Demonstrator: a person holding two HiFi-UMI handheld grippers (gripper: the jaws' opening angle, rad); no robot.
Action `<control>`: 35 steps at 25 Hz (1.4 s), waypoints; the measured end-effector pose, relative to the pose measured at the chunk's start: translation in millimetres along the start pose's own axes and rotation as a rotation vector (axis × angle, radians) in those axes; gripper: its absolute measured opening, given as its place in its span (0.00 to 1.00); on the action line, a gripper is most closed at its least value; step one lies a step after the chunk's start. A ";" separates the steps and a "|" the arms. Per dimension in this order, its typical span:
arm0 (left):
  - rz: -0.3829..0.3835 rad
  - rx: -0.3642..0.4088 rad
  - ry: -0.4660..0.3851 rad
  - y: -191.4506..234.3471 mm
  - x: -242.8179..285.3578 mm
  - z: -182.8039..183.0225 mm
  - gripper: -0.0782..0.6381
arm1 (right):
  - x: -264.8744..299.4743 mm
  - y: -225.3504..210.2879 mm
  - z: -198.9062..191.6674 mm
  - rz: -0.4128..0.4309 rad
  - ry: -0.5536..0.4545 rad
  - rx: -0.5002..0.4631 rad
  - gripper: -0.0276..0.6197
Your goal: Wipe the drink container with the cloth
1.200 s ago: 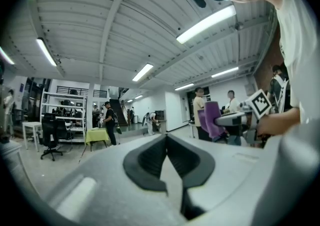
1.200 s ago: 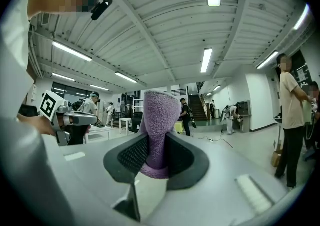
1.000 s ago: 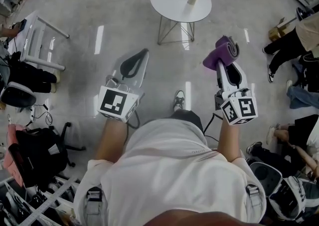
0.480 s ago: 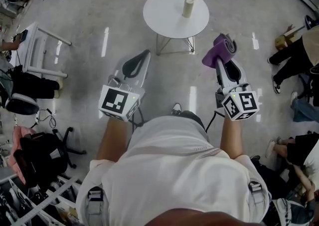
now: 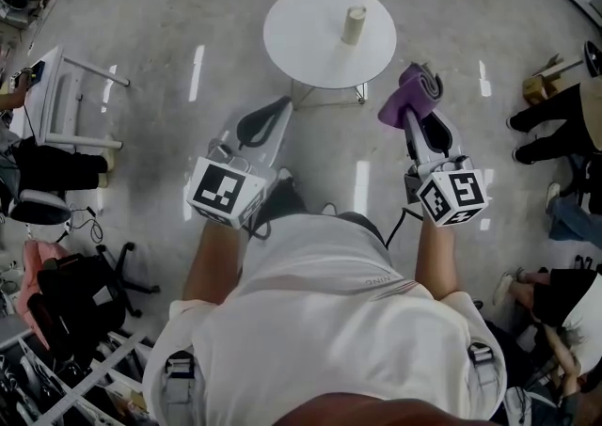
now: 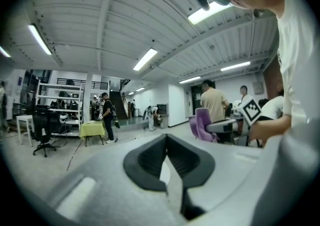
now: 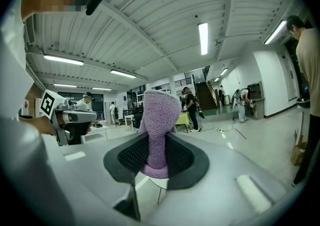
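Right claw (image 7: 156,146) clamps purple cloth (image 7: 160,113); left claw (image 6: 168,146) closed.

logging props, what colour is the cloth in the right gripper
Purple; the cloth shows best in the right gripper view.

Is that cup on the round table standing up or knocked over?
Upright: the drink container stands on end on the round table.

The cloth (image 5: 411,95) is purple, the drink container (image 5: 354,25) cream, the table (image 5: 301,34) white
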State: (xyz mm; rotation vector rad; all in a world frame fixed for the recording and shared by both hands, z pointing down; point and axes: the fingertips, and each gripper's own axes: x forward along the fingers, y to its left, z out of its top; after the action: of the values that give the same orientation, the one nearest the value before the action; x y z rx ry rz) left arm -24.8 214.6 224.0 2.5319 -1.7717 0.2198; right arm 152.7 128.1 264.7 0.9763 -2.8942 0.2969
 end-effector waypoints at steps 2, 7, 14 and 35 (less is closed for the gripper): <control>-0.021 -0.001 -0.001 20.2 19.2 -4.9 0.11 | 22.0 -8.4 -3.2 -0.016 0.008 0.003 0.19; -0.076 -0.021 0.003 88.8 81.1 -14.0 0.11 | 93.1 -34.9 -1.3 -0.073 0.032 0.004 0.19; -0.221 -0.005 0.039 186.2 179.2 -11.2 0.11 | 205.0 -74.8 19.7 -0.189 0.060 0.011 0.19; -0.411 0.097 0.226 231.2 370.1 -69.8 0.11 | 283.5 -175.5 -34.6 -0.313 0.135 0.166 0.19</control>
State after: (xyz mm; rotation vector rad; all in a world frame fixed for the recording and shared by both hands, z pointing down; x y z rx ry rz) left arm -123.5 -201.8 334.7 2.7333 -1.1600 0.5550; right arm 34.0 -169.5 363.4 1.3562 -2.5775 0.5613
